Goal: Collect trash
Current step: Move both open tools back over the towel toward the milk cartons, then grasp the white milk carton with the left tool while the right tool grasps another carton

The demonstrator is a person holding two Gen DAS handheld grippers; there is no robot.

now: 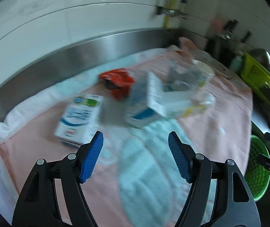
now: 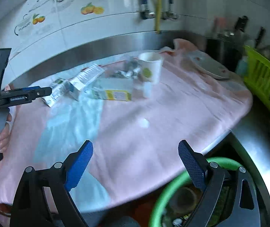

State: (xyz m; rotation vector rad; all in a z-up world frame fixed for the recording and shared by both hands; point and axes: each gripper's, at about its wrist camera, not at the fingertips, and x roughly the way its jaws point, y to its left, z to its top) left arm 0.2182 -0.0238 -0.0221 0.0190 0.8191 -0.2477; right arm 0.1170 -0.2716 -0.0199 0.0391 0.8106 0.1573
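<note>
Both grippers empty, jaws apart: left gripper (image 1: pixel 136 157), right gripper (image 2: pixel 136 165); trash pile not yet collected on the pink cloth (image 2: pixel 154 132): red wrapper (image 1: pixel 119 83), flat medicine box (image 1: pixel 79 117), open carton (image 2: pixel 112 91), paper cup (image 2: pixel 151 67); green basket (image 2: pixel 165 194) below the counter edge holds some scraps; most work looks left.

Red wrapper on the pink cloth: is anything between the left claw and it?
Partly. The left claw is open and empty over the cloth. The red wrapper lies beyond the blue-and-white cartons, which sit nearer the claw. Bare cloth lies directly ahead; the cartons crowd the wrapper's near side.
</note>
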